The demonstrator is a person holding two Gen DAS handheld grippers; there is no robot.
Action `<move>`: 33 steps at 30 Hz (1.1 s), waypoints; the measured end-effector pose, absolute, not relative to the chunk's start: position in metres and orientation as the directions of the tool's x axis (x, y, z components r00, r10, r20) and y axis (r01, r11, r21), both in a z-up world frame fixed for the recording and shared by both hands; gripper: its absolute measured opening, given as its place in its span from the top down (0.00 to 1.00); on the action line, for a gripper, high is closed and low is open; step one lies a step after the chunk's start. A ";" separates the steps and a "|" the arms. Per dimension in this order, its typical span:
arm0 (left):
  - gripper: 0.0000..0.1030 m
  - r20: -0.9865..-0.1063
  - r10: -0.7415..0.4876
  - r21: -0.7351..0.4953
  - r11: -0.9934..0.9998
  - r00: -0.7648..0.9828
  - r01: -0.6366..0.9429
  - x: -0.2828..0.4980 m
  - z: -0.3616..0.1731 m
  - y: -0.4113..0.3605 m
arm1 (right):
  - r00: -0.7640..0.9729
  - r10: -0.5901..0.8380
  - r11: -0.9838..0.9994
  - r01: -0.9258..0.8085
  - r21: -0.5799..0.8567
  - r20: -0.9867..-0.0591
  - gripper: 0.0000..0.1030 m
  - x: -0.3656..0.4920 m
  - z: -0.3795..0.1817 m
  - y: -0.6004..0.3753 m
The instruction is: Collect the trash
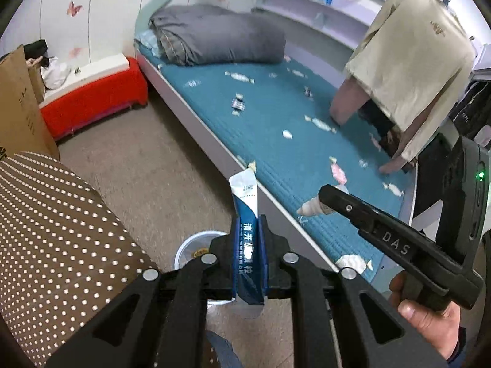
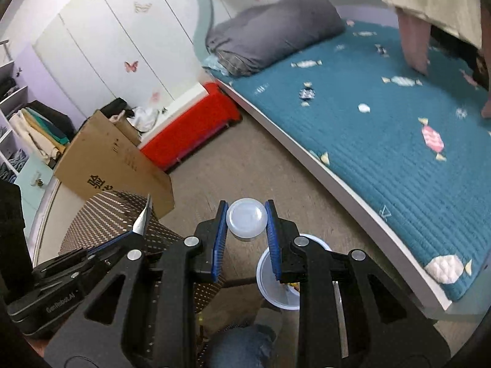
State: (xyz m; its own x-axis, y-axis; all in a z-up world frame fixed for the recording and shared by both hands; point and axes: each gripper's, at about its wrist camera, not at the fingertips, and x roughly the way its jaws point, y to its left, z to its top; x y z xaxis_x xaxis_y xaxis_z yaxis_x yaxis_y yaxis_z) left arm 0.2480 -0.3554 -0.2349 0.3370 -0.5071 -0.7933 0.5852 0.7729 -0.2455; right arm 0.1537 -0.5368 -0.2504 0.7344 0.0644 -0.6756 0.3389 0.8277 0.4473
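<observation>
Left gripper clamped on a blue-and-white sachet; right gripper closed around a small translucent cup.

Largest in view is the bed with its teal quilted cover, a grey rolled duvet at its head, a red-covered bench beside it, and a cardboard box and a brown dotted cushion nearer. On the floor below both tools stands a white trash bin, its rim just under the right gripper's fingers. The sachet stands upright between the left gripper's blue pads, its torn top sticking up past them. The cup sits pinched at its sides between the right gripper's pads, above the floor and next to the bin's opening.
</observation>
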 end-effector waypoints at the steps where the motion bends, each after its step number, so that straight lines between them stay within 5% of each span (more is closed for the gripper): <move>1: 0.89 -0.803 -0.499 -0.243 0.774 0.327 0.584 0.251 -0.240 -0.358 | 0.728 0.067 0.827 0.342 0.447 -0.683 0.76 0.157 -0.256 -0.538; 6: 0.86 -0.834 -0.467 -0.232 0.779 0.293 0.582 0.262 -0.260 -0.360 | 0.699 0.079 0.817 0.363 0.447 -0.711 0.76 0.172 -0.277 -0.541; 8: 0.67 -0.845 -0.459 -0.234 0.780 0.276 0.580 0.267 -0.267 -0.360 | 0.687 0.088 0.806 0.376 0.457 -0.721 0.75 0.176 -0.287 -0.543; 10: 0.24 -0.847 -0.444 -0.227 0.799 0.292 0.557 0.272 -0.268 -0.355 | 0.679 0.108 0.791 0.383 0.477 -0.726 0.55 0.177 -0.294 -0.545; 11: 0.21 -0.843 -0.441 -0.223 0.807 0.306 0.547 0.274 -0.267 -0.352 | 0.685 0.116 0.779 0.387 0.494 -0.719 0.37 0.175 -0.297 -0.547; 17: 0.14 -0.823 -0.441 -0.190 0.807 0.358 0.558 0.267 -0.254 -0.341 | 0.690 0.110 0.741 0.423 0.522 -0.715 0.06 0.165 -0.299 -0.549; 33: 0.09 -0.638 -0.374 0.001 0.874 0.673 0.486 0.198 -0.161 -0.265 | 0.745 -0.033 0.829 0.392 0.398 -0.666 0.06 0.125 -0.199 -0.490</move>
